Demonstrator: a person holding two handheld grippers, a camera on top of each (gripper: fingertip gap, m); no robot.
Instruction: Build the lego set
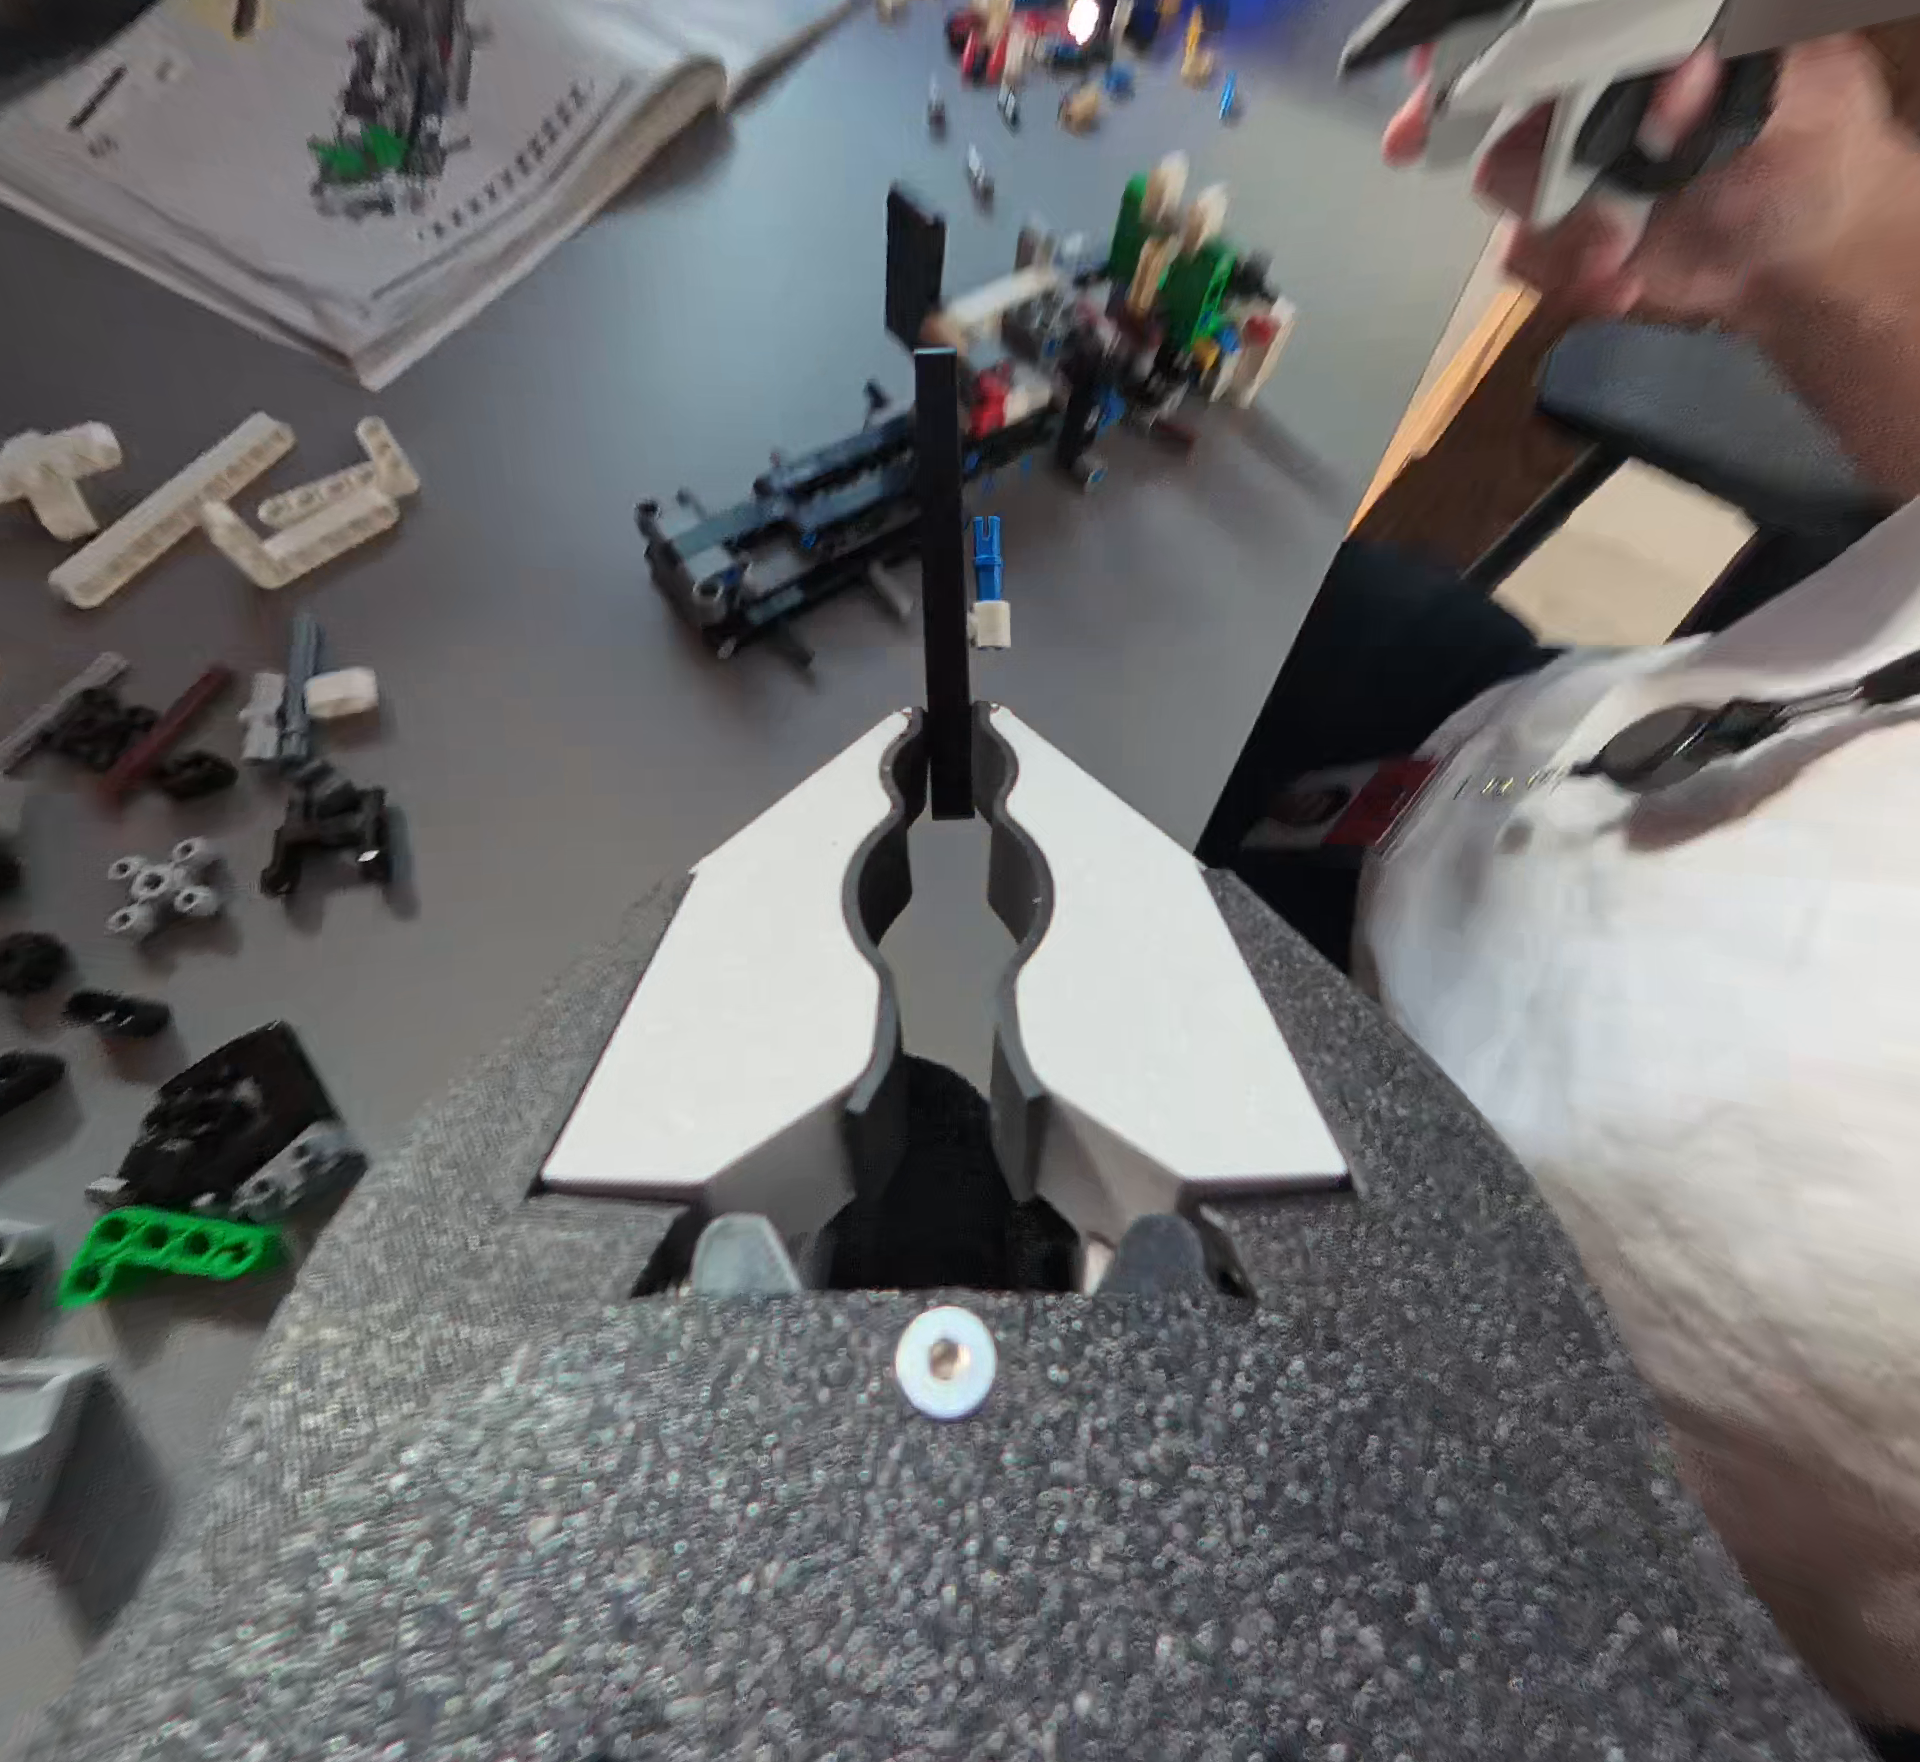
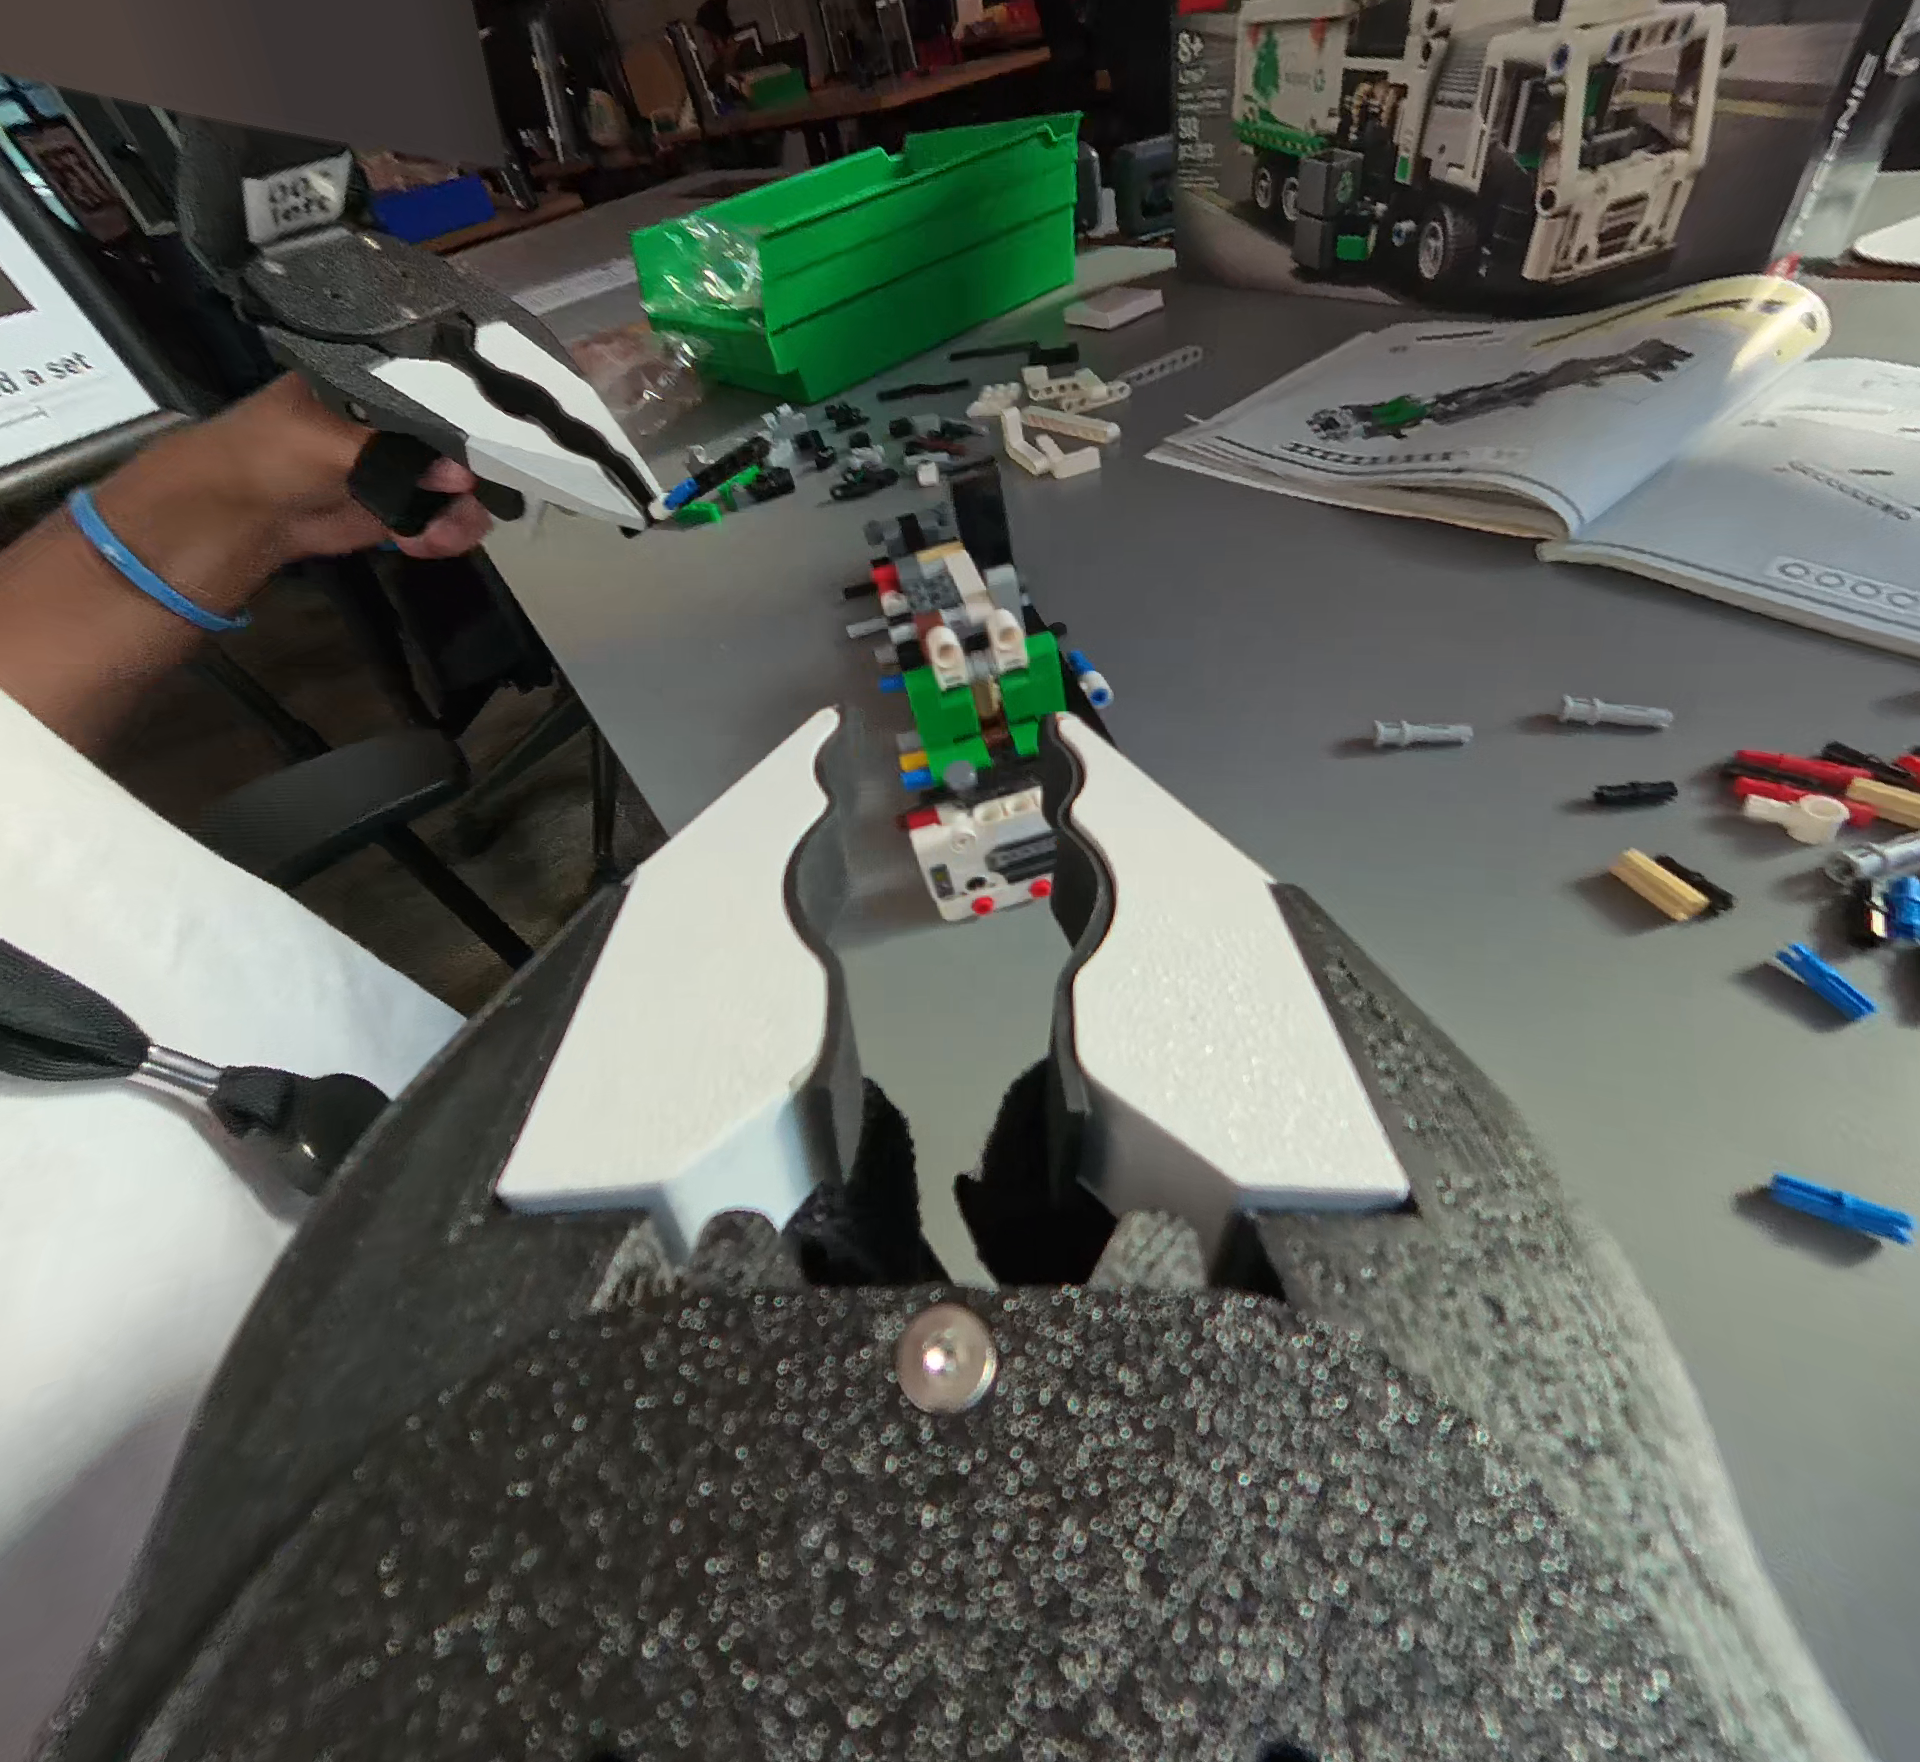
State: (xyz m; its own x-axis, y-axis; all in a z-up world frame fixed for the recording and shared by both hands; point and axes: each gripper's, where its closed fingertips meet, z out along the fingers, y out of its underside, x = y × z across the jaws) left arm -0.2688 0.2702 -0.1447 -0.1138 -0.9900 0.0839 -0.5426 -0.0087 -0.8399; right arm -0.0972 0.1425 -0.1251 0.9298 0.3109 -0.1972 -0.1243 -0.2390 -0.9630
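Note:
My left gripper (image 1: 948, 720) is shut on the lower end of a long black beam (image 1: 943, 549), which stands up out of the tips. A blue pin (image 1: 987, 559) with a white bush sits on the beam's side. The partly built truck chassis (image 1: 831, 507) lies on the table beyond it. In the right wrist view my right gripper (image 2: 945, 725) is open and empty, held above the table, and the chassis (image 2: 971, 704) shows between its fingers. The left gripper (image 2: 644, 512) is there at the left, and the right gripper (image 1: 1382, 60) shows at the top right of the left wrist view.
An open instruction booklet (image 2: 1558, 434) lies at the right and the set's box (image 2: 1507, 81) stands behind it. A green bin (image 2: 883, 258) is at the back. Loose white beams (image 1: 208, 507), black parts and blue pins (image 2: 1823, 980) are scattered about. The table edge (image 2: 582, 673) is at the left. My right fingertips sit around 20 cm from my left ones.

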